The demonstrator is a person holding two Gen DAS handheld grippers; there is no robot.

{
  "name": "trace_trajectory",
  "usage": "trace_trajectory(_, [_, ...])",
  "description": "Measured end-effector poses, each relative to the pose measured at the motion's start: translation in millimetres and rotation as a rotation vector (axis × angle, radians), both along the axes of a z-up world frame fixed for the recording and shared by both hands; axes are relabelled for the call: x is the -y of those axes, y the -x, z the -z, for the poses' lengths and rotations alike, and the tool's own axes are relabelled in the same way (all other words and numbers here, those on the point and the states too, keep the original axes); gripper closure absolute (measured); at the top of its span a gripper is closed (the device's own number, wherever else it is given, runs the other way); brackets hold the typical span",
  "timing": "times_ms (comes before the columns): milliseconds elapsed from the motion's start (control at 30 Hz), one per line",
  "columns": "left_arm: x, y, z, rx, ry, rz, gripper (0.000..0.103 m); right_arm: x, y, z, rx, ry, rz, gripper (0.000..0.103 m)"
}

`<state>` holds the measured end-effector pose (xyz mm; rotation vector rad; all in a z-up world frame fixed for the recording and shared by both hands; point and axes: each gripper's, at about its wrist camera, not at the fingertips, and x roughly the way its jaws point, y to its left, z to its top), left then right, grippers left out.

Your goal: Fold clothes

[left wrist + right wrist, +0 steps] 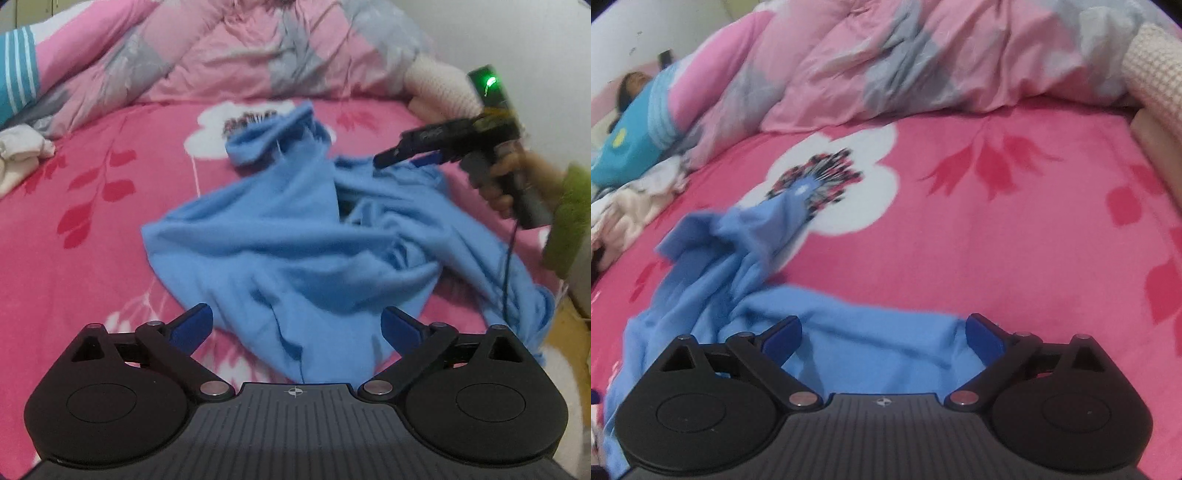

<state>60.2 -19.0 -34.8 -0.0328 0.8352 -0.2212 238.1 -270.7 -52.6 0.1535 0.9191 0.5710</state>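
The soft sky-blue knit garment (295, 236) lies in a rumpled heap on the pink flowered bedsheet (92, 229), one narrow part, a sleeve I think, trailing away toward the white flower print; nothing about it is squared or layered yet as a fold would leave it. My left gripper (297, 326) hangs over the near edge of the heap with its blue-padded fingers spread wide and nothing between them. My right gripper (884, 334) sits low over the far side of the cloth, likewise spread; the fabric shows between its fingers, though motion blur keeps me from telling whether the pads touch it. Behind the garment the pink-and-grey quilt (229, 48) is bunched up, and a cream bundle of cloth (18, 155) lies off to the left.

The risk I see is pinching a single layer or a wrinkle instead of a true edge, so the heap drags and twists. The knit could also slip from the pads if I lift quickly.
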Motion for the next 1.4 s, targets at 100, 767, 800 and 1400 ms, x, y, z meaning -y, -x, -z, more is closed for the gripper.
trace_trajectory(100, [-12, -4, 6, -0.032, 0.061, -0.046, 0.005, -2, 1, 8, -0.040, 0.003, -0.048, 0.005])
trace_trajectory(767, [-14, -26, 16, -0.009, -0.013, -0.131, 0.071, -14, 174, 6, -0.025, -0.018, -0.041, 0.069])
trace_trajectory(800, [-15, -29, 15, -0.007, -0.010, -0.131, 0.080, -12, 174, 6, -0.039, -0.052, -0.024, 0.083])
trace_trajectory(1400, [-125, -51, -45, 0.045, 0.029, -0.325, 0.064, -40, 198, 25, -0.265, -0.453, 0.015, 0.038])
